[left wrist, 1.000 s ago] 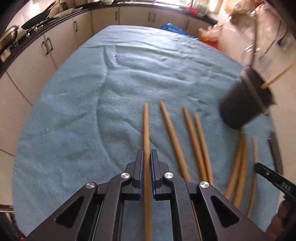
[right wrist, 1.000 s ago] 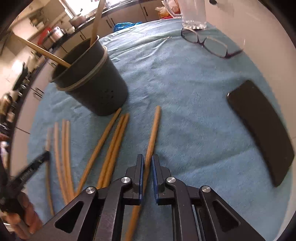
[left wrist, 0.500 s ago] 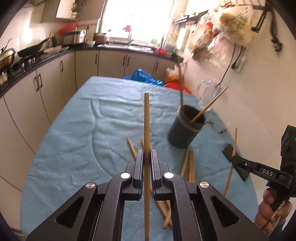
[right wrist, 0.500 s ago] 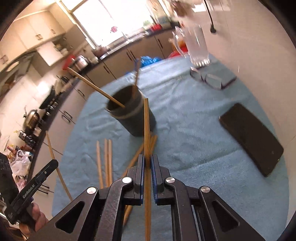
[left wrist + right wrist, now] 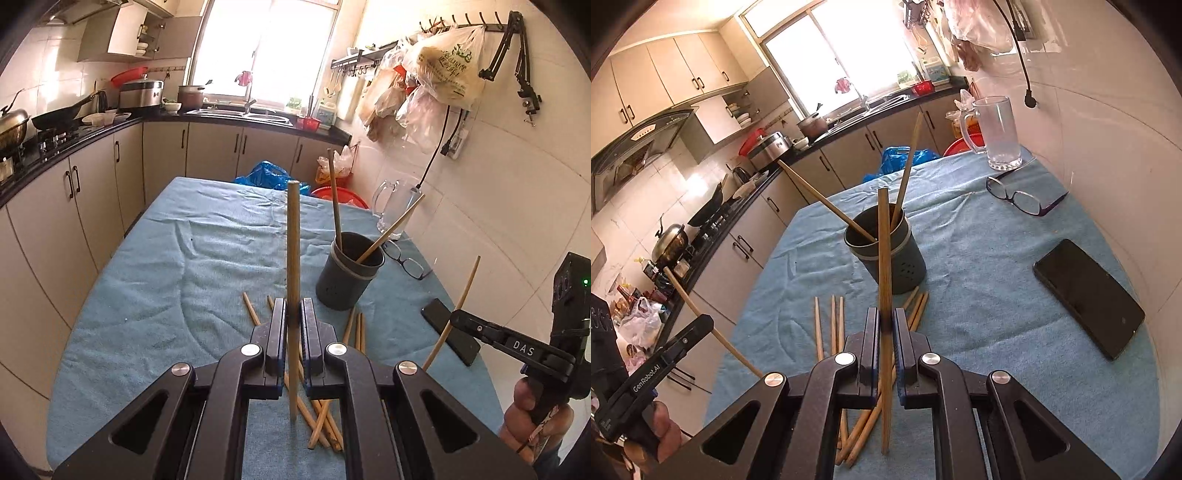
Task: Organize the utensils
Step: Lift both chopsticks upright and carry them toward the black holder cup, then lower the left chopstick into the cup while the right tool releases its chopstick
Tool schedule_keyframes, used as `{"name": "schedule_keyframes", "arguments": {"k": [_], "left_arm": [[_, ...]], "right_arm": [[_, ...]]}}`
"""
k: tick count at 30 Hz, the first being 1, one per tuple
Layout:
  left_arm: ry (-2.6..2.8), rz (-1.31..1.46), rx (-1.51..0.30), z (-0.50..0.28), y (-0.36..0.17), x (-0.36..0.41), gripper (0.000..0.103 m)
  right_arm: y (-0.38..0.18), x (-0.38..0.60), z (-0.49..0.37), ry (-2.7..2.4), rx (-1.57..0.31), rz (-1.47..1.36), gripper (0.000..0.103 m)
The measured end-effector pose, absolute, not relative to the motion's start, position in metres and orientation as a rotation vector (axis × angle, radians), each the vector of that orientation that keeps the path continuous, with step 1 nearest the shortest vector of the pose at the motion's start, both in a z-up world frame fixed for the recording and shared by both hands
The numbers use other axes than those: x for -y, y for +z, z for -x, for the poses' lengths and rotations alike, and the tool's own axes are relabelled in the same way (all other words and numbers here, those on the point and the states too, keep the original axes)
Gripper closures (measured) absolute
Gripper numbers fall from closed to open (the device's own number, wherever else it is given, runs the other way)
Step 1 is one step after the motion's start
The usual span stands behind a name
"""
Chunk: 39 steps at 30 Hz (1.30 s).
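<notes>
Both chopsticks have been lifted off the blue cloth (image 5: 155,295) and tipped upright over the last second. One is pinched in the left gripper (image 5: 293,325), one in the right gripper (image 5: 886,332). Holder (image 5: 886,254) just ahead, two sticks already in; drop-in judged next.
</notes>
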<state>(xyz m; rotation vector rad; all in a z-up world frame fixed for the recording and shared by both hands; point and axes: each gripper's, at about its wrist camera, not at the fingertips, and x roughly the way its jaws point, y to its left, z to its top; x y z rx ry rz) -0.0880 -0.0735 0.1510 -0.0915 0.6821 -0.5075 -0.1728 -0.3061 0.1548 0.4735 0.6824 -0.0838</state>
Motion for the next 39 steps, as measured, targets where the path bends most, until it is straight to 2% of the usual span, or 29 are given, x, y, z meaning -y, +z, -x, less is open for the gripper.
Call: {"name": "schedule_keyframes", "arguments": {"k": [39], "left_arm": [[-0.573,0.101,-0.664,0.08,0.186,0.09,0.096]], "right_arm": [[0.189,0.332,0.18,-0.088,-0.608,-0.508,0.096]]}}
